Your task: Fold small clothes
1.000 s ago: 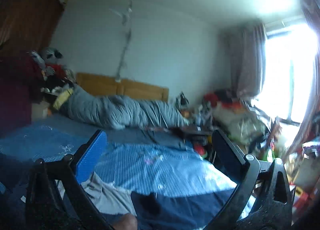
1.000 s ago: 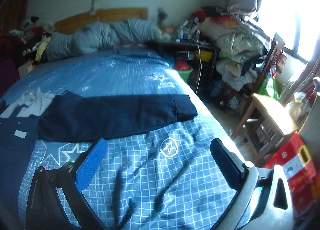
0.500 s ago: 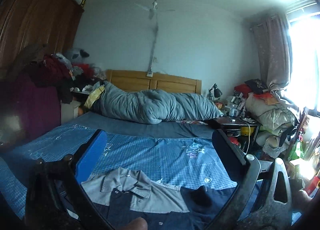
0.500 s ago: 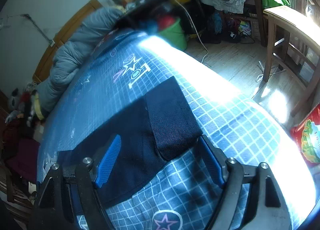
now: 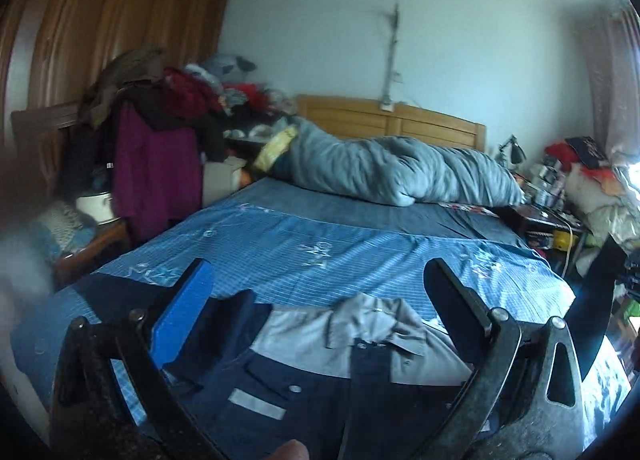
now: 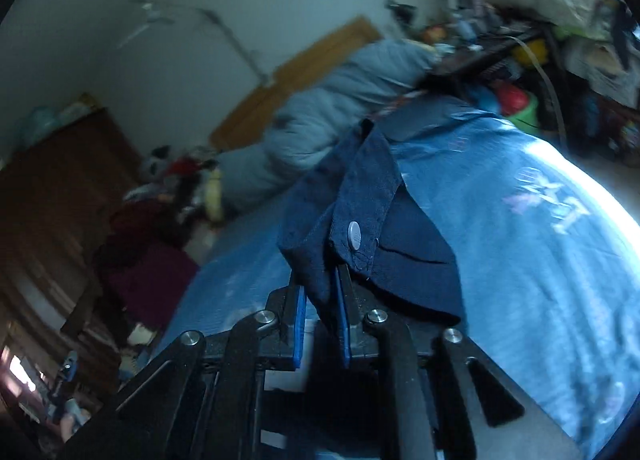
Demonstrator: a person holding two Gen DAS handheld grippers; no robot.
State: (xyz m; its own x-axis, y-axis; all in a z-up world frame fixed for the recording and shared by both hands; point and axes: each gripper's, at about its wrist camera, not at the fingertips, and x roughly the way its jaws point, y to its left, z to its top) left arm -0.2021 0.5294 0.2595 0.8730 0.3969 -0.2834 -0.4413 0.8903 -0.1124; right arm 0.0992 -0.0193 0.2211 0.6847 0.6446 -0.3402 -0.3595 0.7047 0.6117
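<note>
A navy shirt [image 5: 304,392] with a grey collar and yoke [image 5: 372,320] lies flat on the blue checked bed sheet [image 5: 320,236]. My left gripper [image 5: 316,272] hovers over its collar end, jaws wide open with nothing between them. In the right wrist view my right gripper [image 6: 322,284] is closing its jaws, and the blue pads [image 6: 300,308] pinch the navy sleeve cuff [image 6: 360,196], which carries a pale button [image 6: 354,234]. The cuff hangs lifted above the sheet [image 6: 520,260]. At the right edge of the left wrist view the raised sleeve [image 5: 596,300] shows as a dark strip.
A rolled grey duvet [image 5: 392,168] lies against the wooden headboard [image 5: 400,120]. Heaped clothes [image 5: 160,132] and a brown wardrobe [image 5: 100,20] stand on the left. A cluttered bedside table [image 5: 540,216] and bundles crowd the right. A fingertip [image 5: 292,450] shows at the bottom edge.
My right gripper went from wide open over the sleeve end to pinching the cuff, then rose and rolled with it. My left gripper swung across the bed, bringing the shirt's collar under it.
</note>
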